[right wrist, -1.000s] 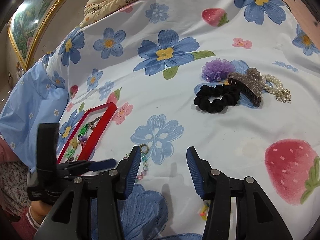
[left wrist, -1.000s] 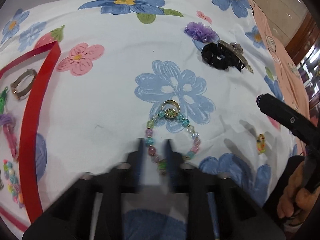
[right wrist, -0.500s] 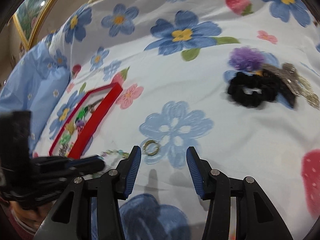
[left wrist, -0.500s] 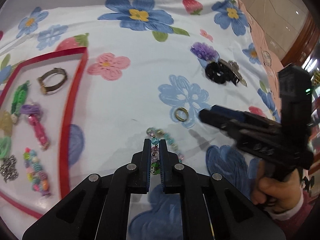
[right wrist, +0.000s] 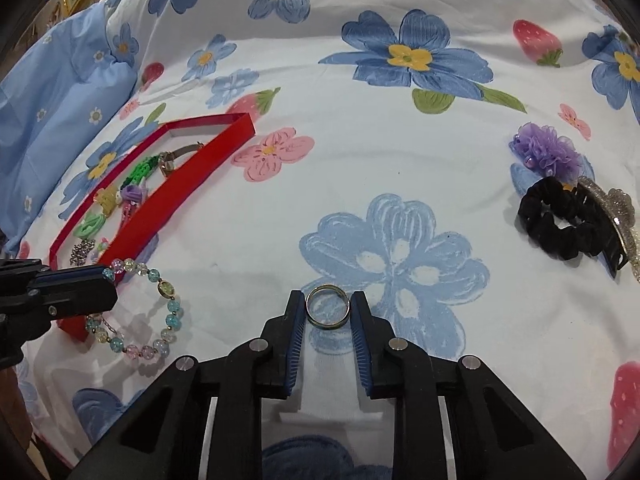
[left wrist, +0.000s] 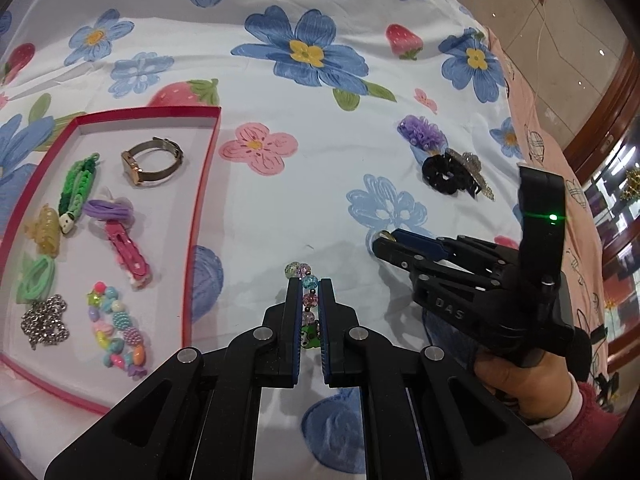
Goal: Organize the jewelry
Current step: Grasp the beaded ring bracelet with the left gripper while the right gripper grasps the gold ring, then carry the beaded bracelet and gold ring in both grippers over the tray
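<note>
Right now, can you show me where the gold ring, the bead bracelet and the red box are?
gold ring (right wrist: 327, 311), right wrist view, on its near rim.
bead bracelet (right wrist: 173, 308), right wrist view, on a blue bead.
red box (left wrist: 202, 196), left wrist view, on its right wall.

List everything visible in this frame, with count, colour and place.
Tray: 1, red, left on the bedsheet.
Watch: 1, gold, in tray.
Hair clips and ties: several, mixed colours, in tray.
Chain: 1, silver, in tray.
Beaded bracelet: 1, pastel, in left gripper.
Ring: 1, gold, between right gripper's fingers.
Scrunchies: 2, black and purple, right.
Claw clip: 1, glittery, beside black scrunchie.
Left gripper: shut on bracelet.
Right gripper: open around ring.
</note>
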`<state>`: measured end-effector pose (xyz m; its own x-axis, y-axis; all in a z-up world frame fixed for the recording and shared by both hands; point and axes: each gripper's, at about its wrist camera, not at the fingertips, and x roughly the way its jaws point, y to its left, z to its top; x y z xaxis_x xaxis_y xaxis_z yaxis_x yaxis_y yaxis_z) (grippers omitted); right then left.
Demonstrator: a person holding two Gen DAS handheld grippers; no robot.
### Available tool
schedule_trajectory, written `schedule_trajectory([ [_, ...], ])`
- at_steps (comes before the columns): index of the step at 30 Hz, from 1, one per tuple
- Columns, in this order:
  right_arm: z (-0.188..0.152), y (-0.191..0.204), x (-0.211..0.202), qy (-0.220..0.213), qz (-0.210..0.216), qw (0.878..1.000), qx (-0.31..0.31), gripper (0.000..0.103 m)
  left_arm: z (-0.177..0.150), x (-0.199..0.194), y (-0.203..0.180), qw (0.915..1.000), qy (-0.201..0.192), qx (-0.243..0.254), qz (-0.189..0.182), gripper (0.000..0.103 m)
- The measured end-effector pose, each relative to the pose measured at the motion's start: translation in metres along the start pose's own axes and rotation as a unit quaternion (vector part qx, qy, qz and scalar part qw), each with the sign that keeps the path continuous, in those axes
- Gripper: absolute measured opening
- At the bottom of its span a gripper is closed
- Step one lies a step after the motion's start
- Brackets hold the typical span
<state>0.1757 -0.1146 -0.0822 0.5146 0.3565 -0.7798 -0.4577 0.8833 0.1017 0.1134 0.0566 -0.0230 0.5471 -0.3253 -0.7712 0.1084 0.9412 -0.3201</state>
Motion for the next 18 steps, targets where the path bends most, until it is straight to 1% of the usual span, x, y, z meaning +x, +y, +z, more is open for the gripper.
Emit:
schedule_trajectory([
  [9, 0.013, 0.025, -0.031, -0.025, 0.057, 0.998, 0.003, 0.023, -0.001, -0.032, 0.017, 0.9993, -0.03, -0.023, 0.0, 0.006],
  [18, 0.023, 0.062, -0.042, -0.033, 0.104, 0.994, -0.015, 0.023, -0.002, -0.065, 0.044, 0.997, -0.059, -0.046, 0.02, 0.006],
])
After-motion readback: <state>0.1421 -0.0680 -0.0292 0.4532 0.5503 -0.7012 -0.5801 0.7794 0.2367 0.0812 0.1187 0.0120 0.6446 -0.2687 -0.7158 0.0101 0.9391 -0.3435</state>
